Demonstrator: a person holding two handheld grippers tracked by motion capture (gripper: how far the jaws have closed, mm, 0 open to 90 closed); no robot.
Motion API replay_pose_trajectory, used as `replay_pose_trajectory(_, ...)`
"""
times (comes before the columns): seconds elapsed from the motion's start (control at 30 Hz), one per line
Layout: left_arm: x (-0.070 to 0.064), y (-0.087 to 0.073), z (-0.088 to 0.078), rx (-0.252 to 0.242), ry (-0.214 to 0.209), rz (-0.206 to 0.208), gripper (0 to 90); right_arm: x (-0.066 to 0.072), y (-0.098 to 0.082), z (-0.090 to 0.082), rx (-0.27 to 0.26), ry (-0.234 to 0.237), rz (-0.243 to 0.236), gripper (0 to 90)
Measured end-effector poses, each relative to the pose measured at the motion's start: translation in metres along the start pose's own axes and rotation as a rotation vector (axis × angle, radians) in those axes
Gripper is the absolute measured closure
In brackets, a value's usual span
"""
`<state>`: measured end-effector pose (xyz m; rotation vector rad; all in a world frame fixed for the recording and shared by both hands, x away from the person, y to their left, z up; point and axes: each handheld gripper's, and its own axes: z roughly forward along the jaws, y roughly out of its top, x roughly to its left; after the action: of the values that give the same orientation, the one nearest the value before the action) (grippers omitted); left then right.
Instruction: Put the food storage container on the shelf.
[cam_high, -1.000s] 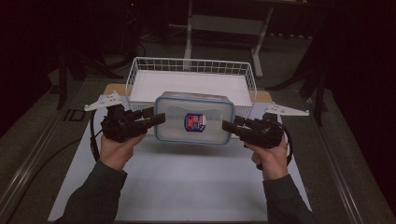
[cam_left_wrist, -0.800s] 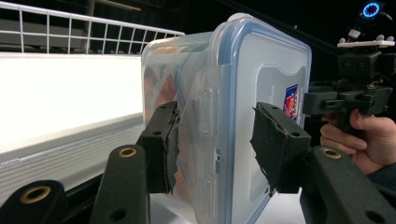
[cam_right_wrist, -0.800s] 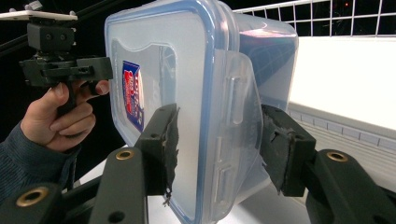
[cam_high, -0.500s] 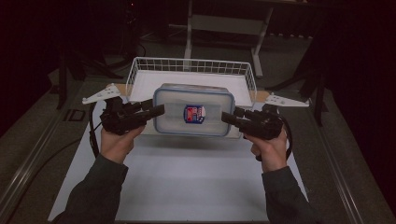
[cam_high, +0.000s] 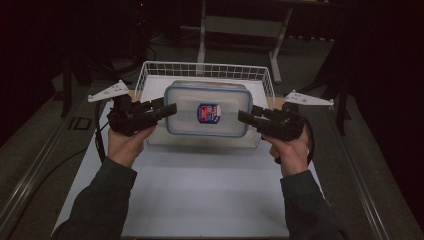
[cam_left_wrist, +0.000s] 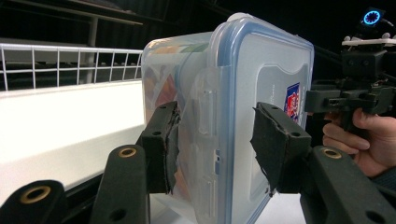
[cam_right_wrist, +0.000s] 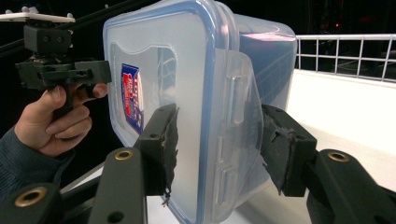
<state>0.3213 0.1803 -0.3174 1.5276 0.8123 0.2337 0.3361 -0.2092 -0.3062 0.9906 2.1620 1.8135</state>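
Clear plastic container (cam_high: 207, 110) carried over wire basket (cam_high: 150, 70), left claw (cam_high: 167, 109) and right claw (cam_high: 243, 117) clamped on its end flaps; next, level lowering inside.

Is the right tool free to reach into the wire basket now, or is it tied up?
Probably not: the right tool grips one end of the lidded container, the left tool the other, above the wire basket.

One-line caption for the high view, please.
Left gripper and right gripper hold a lidded plastic container by its ends above a white wire basket.
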Motion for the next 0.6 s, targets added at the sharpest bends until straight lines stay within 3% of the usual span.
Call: replay_pose_trajectory(0.6,0.010,0.024,0.007,-0.017,0.009,0.012,51.6,-0.006,0.024,0.008,-0.018,-0.009,-0.024,48.7)
